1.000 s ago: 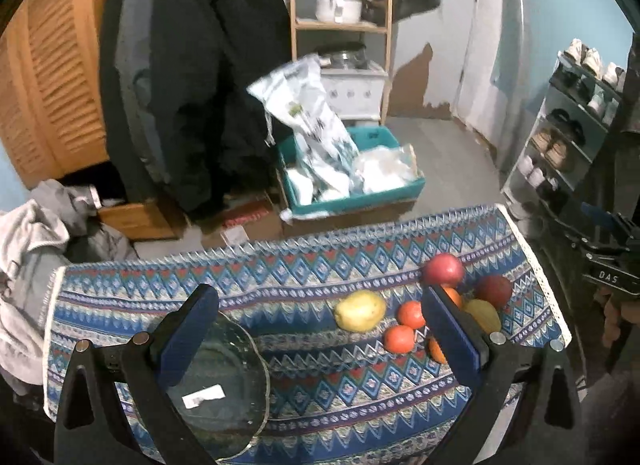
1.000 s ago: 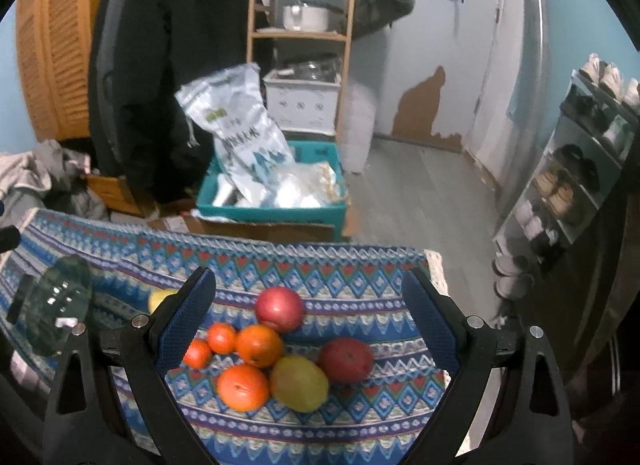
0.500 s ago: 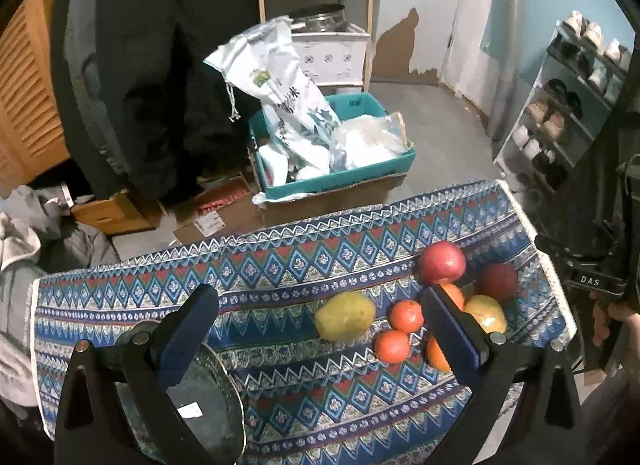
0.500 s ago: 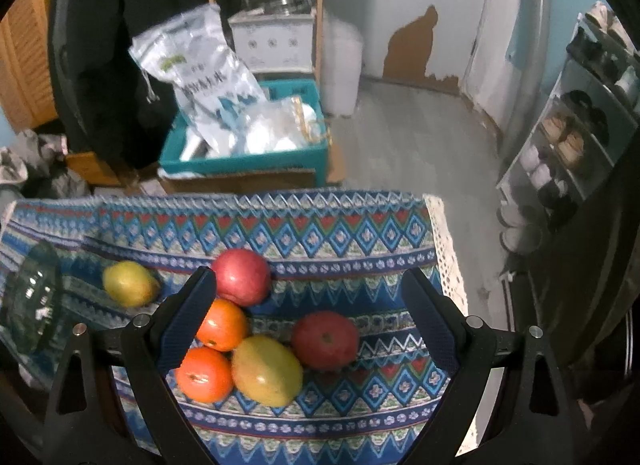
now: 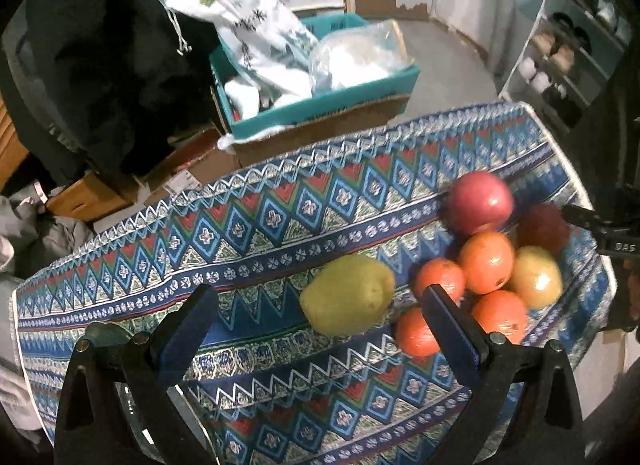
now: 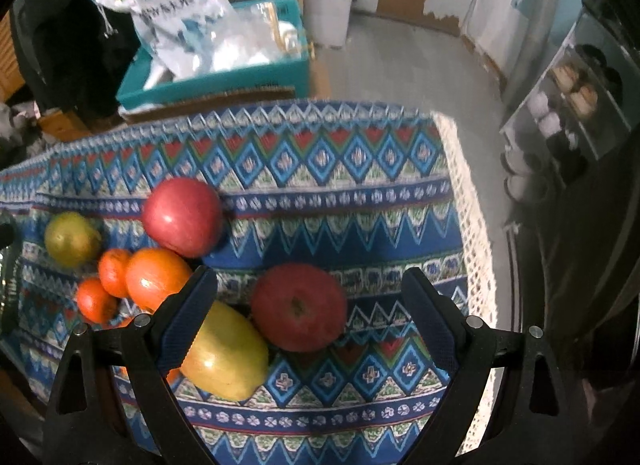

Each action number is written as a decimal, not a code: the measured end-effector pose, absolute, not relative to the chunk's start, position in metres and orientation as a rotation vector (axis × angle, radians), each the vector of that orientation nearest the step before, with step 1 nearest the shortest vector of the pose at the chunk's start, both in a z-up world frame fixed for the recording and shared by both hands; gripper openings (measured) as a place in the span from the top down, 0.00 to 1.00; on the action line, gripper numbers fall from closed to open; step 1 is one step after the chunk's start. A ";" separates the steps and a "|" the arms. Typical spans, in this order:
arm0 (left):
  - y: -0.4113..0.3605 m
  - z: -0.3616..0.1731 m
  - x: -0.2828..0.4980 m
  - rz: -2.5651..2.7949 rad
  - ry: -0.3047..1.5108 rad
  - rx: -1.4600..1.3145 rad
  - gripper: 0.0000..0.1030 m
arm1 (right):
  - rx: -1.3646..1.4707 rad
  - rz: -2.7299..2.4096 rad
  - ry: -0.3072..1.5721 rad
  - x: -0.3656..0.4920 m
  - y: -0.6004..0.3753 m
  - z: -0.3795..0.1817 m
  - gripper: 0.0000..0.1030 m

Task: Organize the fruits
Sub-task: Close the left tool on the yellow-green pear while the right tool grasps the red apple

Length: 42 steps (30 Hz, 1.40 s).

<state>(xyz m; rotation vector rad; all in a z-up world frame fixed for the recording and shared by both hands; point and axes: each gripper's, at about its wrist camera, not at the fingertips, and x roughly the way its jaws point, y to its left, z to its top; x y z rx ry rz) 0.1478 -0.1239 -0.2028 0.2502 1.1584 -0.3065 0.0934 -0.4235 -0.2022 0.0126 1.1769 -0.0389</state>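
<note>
Jaws: both grippers stand spread wide with nothing between the pads. The left gripper (image 5: 320,317) hangs over the blue, red and white patterned tablecloth (image 5: 256,225), with the green-yellow pear (image 5: 347,293) lying in line with its gap. The right gripper (image 6: 308,311) frames the dark red apple (image 6: 299,307), not touching it.

Hidden or unclear: the clear glass bowl (image 5: 132,405) shows only as a rim and glint behind the left gripper's near finger, cut off at the frame edge. A small orange tangerine (image 5: 416,331) is half covered by the left gripper's right finger. In the right wrist view the yellow-green mango-shaped fruit (image 6: 226,353) is partly behind the left finger, and one orange fruit beneath it is barely visible. The far dark red apple is blurred in the left wrist view.

Surroundings: the fruits cluster toward the cloth's right end: a pinkish-red apple (image 6: 183,216) farthest back, a large orange (image 6: 158,279) and two small tangerines just beside it, touching or nearly so. The pear lies apart, to their left. Beyond the table, a teal plastic crate (image 5: 320,105) holds white printed bags (image 5: 256,33); a dark coat (image 5: 100,65) hangs left; a shoe rack (image 6: 568,113) stands right.

Edges: the cloth's lace fringe (image 6: 472,217) marks the right edge, near the dark red apple. Bare cloth lies between pear and bowl.
</note>
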 end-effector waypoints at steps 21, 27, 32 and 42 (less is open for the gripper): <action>-0.140 -0.274 0.166 -0.301 1.302 0.259 0.01 | 0.062 -0.049 1.313 0.103 -0.428 -0.261 0.11; -0.145 -0.288 0.172 -0.302 1.327 0.263 0.02 | 0.105 -0.033 1.343 0.103 -0.433 -0.272 0.18; -0.149 -0.300 0.176 -0.332 1.369 0.237 0.19 | 0.141 -0.007 1.345 0.102 -0.432 -0.274 0.27; -0.153 -0.303 0.177 -0.344 1.343 0.223 0.23 | 0.104 -0.011 1.316 0.099 -0.429 -0.272 0.27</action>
